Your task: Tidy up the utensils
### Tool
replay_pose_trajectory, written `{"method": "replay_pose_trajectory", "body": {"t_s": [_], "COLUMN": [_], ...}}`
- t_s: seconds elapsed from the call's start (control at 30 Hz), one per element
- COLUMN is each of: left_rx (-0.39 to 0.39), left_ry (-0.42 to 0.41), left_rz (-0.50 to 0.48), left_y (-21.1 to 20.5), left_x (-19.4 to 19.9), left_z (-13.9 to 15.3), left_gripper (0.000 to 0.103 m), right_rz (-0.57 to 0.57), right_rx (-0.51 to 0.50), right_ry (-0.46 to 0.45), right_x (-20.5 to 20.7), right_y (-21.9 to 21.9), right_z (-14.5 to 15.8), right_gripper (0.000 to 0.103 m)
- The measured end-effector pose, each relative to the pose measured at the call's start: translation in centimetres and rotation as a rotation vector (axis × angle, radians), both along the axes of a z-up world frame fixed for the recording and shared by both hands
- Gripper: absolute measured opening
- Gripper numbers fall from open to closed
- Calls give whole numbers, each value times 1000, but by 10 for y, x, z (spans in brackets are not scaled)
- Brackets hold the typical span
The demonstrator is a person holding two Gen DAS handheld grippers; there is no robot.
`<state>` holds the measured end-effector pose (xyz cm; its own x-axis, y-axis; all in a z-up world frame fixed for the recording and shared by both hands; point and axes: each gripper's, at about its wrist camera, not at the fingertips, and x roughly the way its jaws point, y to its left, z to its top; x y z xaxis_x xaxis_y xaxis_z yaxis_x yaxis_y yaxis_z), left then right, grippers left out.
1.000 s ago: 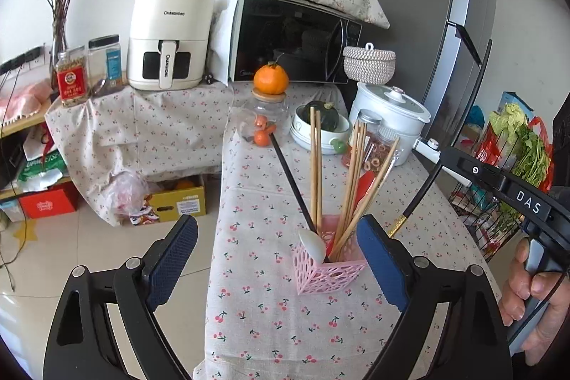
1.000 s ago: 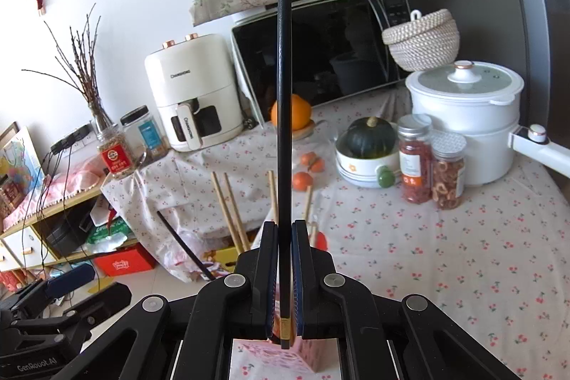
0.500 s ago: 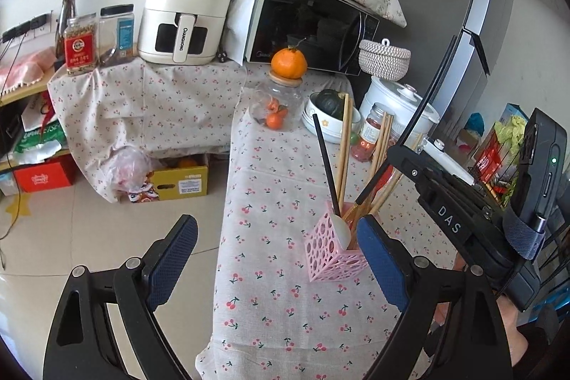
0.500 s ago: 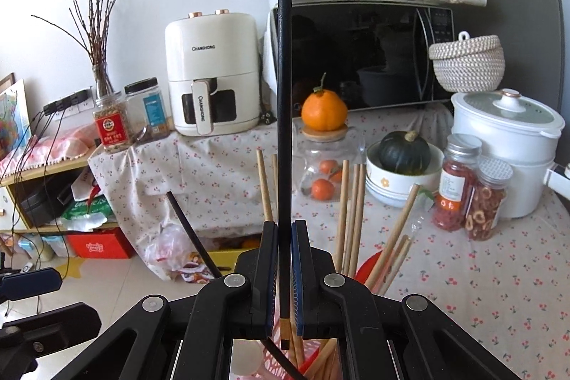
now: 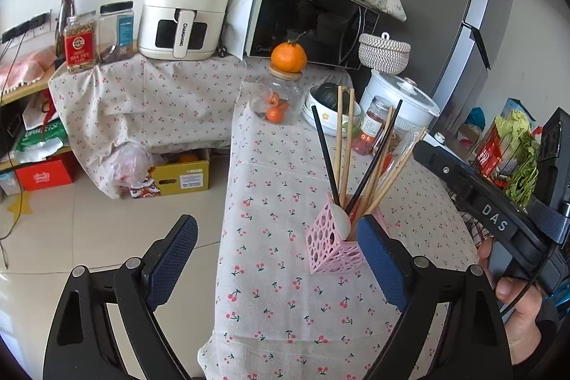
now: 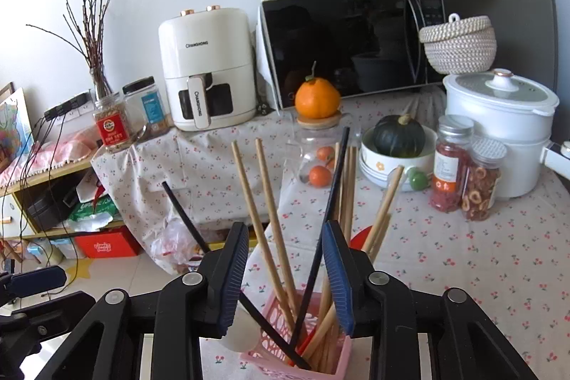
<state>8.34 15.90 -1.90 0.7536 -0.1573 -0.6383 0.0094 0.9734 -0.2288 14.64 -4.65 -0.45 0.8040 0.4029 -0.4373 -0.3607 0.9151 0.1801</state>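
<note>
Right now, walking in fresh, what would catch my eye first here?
Probably the pink holder bristling with wooden and black chopsticks, on the cherry-print tablecloth near its front edge. Just above it, the right gripper hangs open. Behind, an orange sits atop a glass jar.

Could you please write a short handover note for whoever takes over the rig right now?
Right gripper: open, empty, just above the pink holder.
Left gripper: open, empty, hovering by the holder at the table's near edge.
Holder contents: two black chopsticks, leaning apart, several wooden chopsticks and a white spoon.
Done: those utensils stand in the holder.
Left: no loose utensils show on the tablecloth; check outside the views, then lift the right gripper clear.
</note>
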Motion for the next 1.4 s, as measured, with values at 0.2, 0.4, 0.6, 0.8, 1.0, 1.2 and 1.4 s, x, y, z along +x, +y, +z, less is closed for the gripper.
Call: {"method": "replay_pose_trajectory", "body": {"t_s": [0.2, 0.4, 0.6, 0.8, 1.0, 1.2, 1.4], "left_rx": [74, 179, 156, 195, 179, 187, 196], "left_ry": [15, -25, -51, -70, -78, -70, -58], "left_rz": [8, 0, -47, -57, -53, -43, -49], "left_y": [-18, -51, -78, -105, -117, -122, -126], "left_x": [-13, -41, -77, -105, -116, -113, -110], "left_z": [6, 16, 41, 59, 65, 63, 61], "left_gripper": [103, 103, 103, 103, 103, 103, 103], "right_rz": [-61, -147, -211, -306, -340, -355, -364], "right_rx": [8, -26, -52, -124, -147, -166, -165], "right_ry": [-33, -23, -2, 45, 60, 76, 77], "right_x": [-26, -63, -105, -140, -155, -154, -154], "right_y": [-34, -71, -100, -120, -128, -128, -129], "right_z": [27, 44, 61, 69, 69, 63, 62], "right_gripper": [84, 103, 103, 103, 103, 103, 103]}}
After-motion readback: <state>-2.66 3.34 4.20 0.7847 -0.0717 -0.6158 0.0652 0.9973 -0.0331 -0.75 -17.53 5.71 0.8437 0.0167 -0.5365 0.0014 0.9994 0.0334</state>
